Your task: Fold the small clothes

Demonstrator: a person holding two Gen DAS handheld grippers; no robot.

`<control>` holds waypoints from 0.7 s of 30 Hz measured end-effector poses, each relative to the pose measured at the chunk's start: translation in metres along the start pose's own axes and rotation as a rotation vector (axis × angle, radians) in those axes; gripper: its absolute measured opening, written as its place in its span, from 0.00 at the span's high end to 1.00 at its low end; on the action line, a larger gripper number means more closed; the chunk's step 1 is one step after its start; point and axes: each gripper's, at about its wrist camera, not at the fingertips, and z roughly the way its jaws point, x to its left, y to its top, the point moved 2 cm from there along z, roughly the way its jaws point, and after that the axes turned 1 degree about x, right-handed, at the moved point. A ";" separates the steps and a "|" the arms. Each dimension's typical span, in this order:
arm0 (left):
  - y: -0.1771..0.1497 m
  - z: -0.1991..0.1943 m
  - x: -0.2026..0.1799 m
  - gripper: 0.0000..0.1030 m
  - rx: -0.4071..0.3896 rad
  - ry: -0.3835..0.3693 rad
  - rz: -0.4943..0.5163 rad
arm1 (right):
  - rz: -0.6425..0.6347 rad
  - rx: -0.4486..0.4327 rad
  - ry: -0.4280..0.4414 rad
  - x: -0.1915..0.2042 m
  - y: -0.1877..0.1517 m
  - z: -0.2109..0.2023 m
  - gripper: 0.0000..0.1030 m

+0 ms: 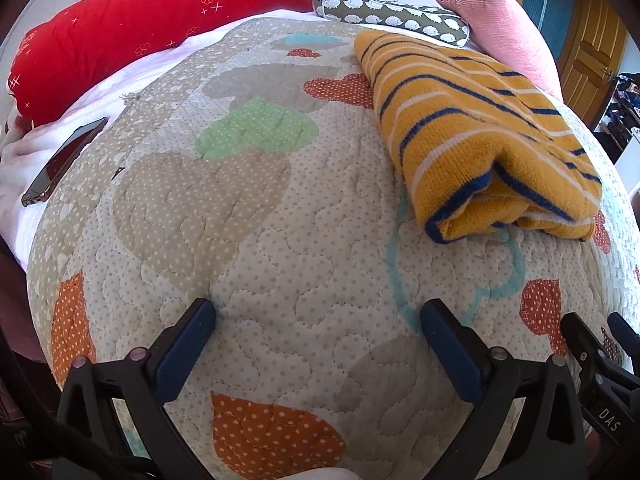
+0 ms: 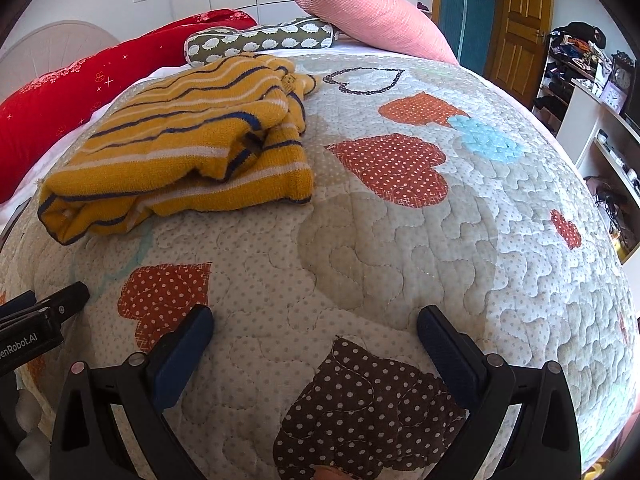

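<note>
Both claws, left claw (image 1: 318, 316) and right claw (image 2: 314, 322), spread apart, empty, hovering over quilt (image 2: 400, 240). Striped yellow sweater (image 1: 480, 136) lies folded near hedgehog-print bolster (image 1: 392, 14). Fold looks finished; next: tidy loose edge or retract.

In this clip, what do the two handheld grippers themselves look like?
Both match: the left gripper and right gripper have black plastic frames with round silver pins and two dark blue finger pads. White lettering marks the housings, "DAS" on the right one.
</note>
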 end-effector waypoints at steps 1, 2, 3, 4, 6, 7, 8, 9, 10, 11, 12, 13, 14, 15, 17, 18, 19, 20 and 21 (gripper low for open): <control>0.000 0.000 0.000 0.00 -0.001 0.002 0.001 | 0.001 -0.001 -0.002 0.000 0.000 0.000 0.00; 0.000 0.000 0.000 0.00 -0.002 0.003 0.001 | 0.002 -0.002 -0.003 0.000 0.000 0.000 0.00; 0.000 0.000 0.000 0.00 -0.002 0.002 0.001 | 0.001 -0.002 -0.006 0.001 0.000 0.001 0.00; 0.000 0.000 0.000 0.00 -0.001 0.002 0.001 | 0.000 -0.002 -0.007 0.001 0.001 0.001 0.00; -0.001 0.000 0.000 0.00 -0.002 0.002 0.001 | 0.000 0.000 -0.009 0.001 0.002 0.002 0.00; 0.000 0.000 0.000 0.00 -0.002 0.002 0.002 | -0.001 0.001 -0.009 0.001 0.002 0.002 0.00; -0.001 0.000 0.000 0.00 -0.004 0.003 0.002 | 0.000 0.001 -0.009 0.001 0.002 0.002 0.00; -0.001 0.000 0.000 0.00 -0.005 0.004 0.002 | -0.001 0.001 -0.009 0.001 0.002 0.002 0.00; -0.001 0.000 0.000 0.00 -0.006 0.004 0.001 | -0.001 0.001 -0.010 0.001 0.002 0.002 0.00; -0.001 0.000 0.000 0.00 -0.005 0.004 0.000 | -0.001 0.001 -0.011 0.001 0.002 0.003 0.00; -0.001 0.000 0.000 0.00 -0.005 0.004 0.001 | -0.001 0.001 -0.011 0.001 0.002 0.003 0.00; -0.001 0.000 0.000 0.00 -0.005 0.005 0.001 | -0.001 0.001 -0.010 0.001 0.002 0.003 0.00; -0.001 0.000 0.000 0.00 -0.006 0.004 0.001 | -0.001 0.001 -0.010 0.001 0.002 0.003 0.00; -0.001 0.000 -0.001 0.00 -0.006 0.004 0.001 | -0.002 0.001 -0.011 0.001 0.002 0.003 0.00; -0.001 -0.001 -0.001 0.00 -0.007 0.007 0.002 | -0.002 0.001 -0.011 0.001 0.002 0.003 0.00; -0.002 -0.002 -0.002 0.00 -0.010 0.011 0.003 | -0.002 0.001 -0.010 0.001 0.002 0.003 0.00; -0.002 -0.002 -0.002 0.00 -0.014 0.014 0.005 | -0.002 0.001 -0.011 0.001 0.002 0.003 0.00; -0.002 -0.003 -0.002 0.00 -0.017 0.018 0.006 | -0.002 0.001 -0.010 0.001 0.002 0.003 0.00; -0.002 -0.003 -0.003 0.00 -0.019 0.021 0.005 | -0.003 0.001 -0.010 0.001 0.002 0.003 0.00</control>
